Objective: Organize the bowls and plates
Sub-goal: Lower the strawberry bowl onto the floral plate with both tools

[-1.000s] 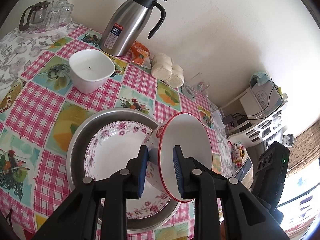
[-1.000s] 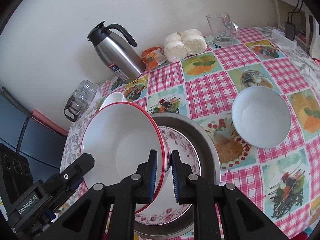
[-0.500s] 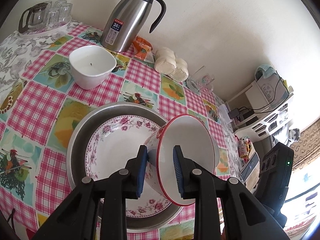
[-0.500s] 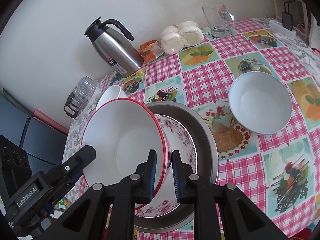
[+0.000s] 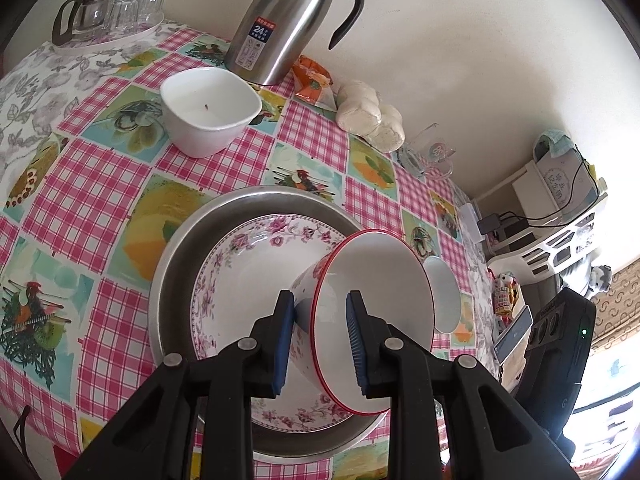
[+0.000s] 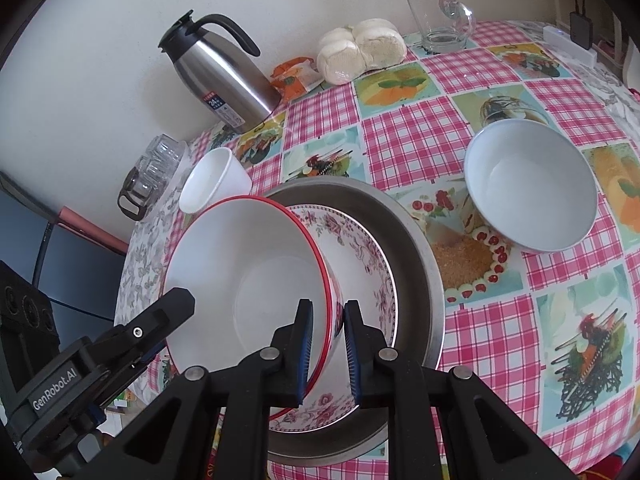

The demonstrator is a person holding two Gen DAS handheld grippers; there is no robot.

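The red-rimmed bowl [image 5: 372, 304] hangs tipped on its side over the floral plate [image 5: 248, 264] in the steel pan [image 6: 412, 240], its mouth facing about three o'clock in my left view. It is white inside with red flowers outside, and both my left jaws [image 5: 320, 340] and right jaws [image 6: 326, 354] are clenched on its rim. Its foot is hidden; a white bowl [image 6: 532, 184] sits at two o'clock on the counter [image 6: 420, 136].
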